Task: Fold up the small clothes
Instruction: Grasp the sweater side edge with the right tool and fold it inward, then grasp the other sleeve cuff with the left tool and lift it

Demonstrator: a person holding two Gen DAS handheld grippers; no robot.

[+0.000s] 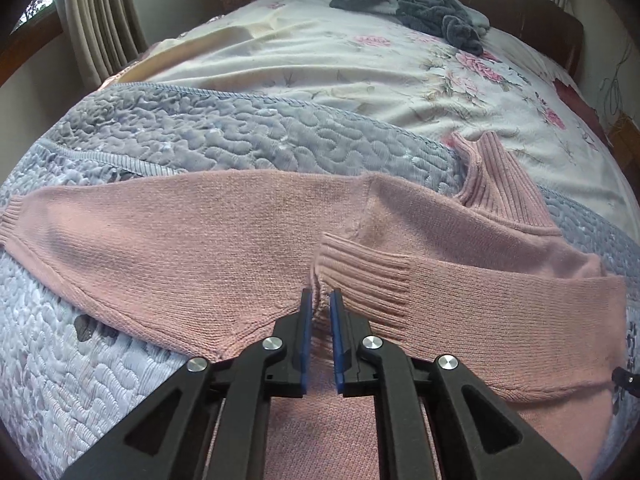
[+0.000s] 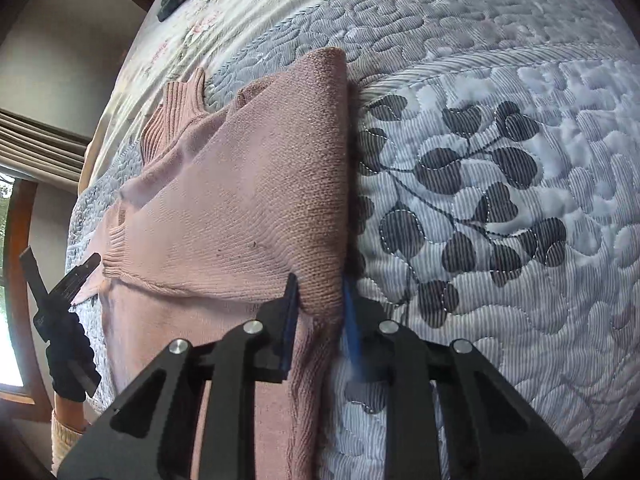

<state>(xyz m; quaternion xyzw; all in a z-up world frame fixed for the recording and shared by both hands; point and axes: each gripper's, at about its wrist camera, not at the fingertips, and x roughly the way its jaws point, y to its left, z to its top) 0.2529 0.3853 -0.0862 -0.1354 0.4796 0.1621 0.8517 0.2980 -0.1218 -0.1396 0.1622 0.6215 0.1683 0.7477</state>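
- Right gripper is what I read first: its blue-padded fingers pinch the folded edge of the pink sweater, knit bunched between them.
- My left gripper hovers over the sweater's body with its blue pads a narrow gap apart; some knit shows in that gap, but I cannot tell whether they grip it.
- From the right wrist view I see the left gripper at the sweater's far edge, held in a dark-gloved hand.
- Pink sweater lies flat on the grey quilt, near the bed's edge closest to me. One sleeve stretches straight out to the left, its ribbed cuff at the end.
- Other sleeve is folded across the chest, its ribbed cuff lying just ahead of my left pads.
- Ribbed turtleneck collar stands partly up at the top, tilted, at the quilt's corded edge.
- Grey quilt carries a dark leaf print just beside the sweater's folded edge.
- Beyond the quilt is a pale floral bedspread.
- Farther off, a dark grey fluffy garment lies crumpled near the brown headboard.
- Beige curtains hang at far left.
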